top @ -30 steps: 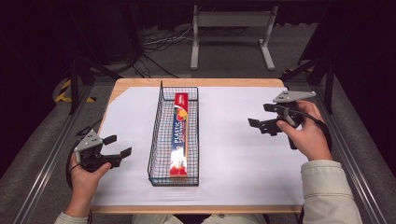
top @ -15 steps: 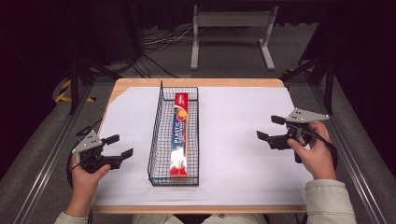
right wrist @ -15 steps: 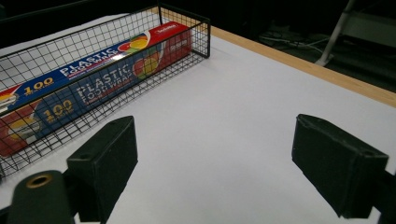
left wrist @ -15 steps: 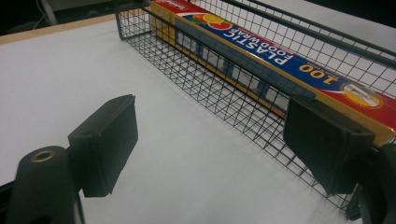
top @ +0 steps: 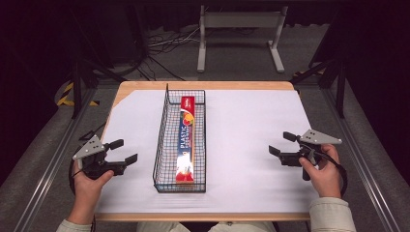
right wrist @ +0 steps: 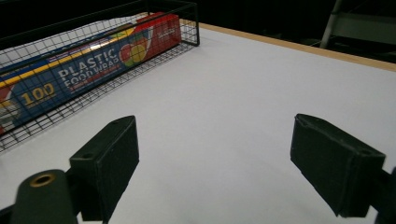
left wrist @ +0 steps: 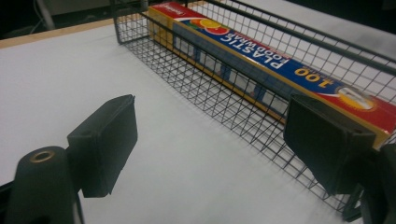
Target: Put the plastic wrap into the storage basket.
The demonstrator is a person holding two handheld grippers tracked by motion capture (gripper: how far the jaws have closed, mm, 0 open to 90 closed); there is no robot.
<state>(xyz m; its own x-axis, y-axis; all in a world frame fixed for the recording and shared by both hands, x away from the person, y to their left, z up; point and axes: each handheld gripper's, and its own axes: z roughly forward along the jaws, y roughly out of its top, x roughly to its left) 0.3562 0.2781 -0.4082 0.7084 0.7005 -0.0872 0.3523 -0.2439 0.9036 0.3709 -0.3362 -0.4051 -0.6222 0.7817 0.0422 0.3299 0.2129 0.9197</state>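
A long box of plastic food wrap (top: 186, 137), blue and red, lies lengthwise inside a black wire basket (top: 163, 145) in the middle of the table. The same box (left wrist: 261, 60) runs past my left jaws behind the mesh, and the box (right wrist: 88, 60) lies at the upper left of the right gripper view. My left gripper (top: 124, 151) is held open just left of the basket, near the table's left edge, with nothing between its jaws. My right gripper (top: 282, 143) is open too, well to the right of the basket, over bare white paper.
White paper (top: 251, 125) covers the wooden table (top: 145, 86). A metal stand (top: 239, 29) and cables (top: 159, 43) are on the floor beyond the far edge. Rails (top: 43, 164) run along both sides of the table.
My right gripper has come down and back toward the near right part of the table. My left gripper has barely shifted. The box and basket stay put.
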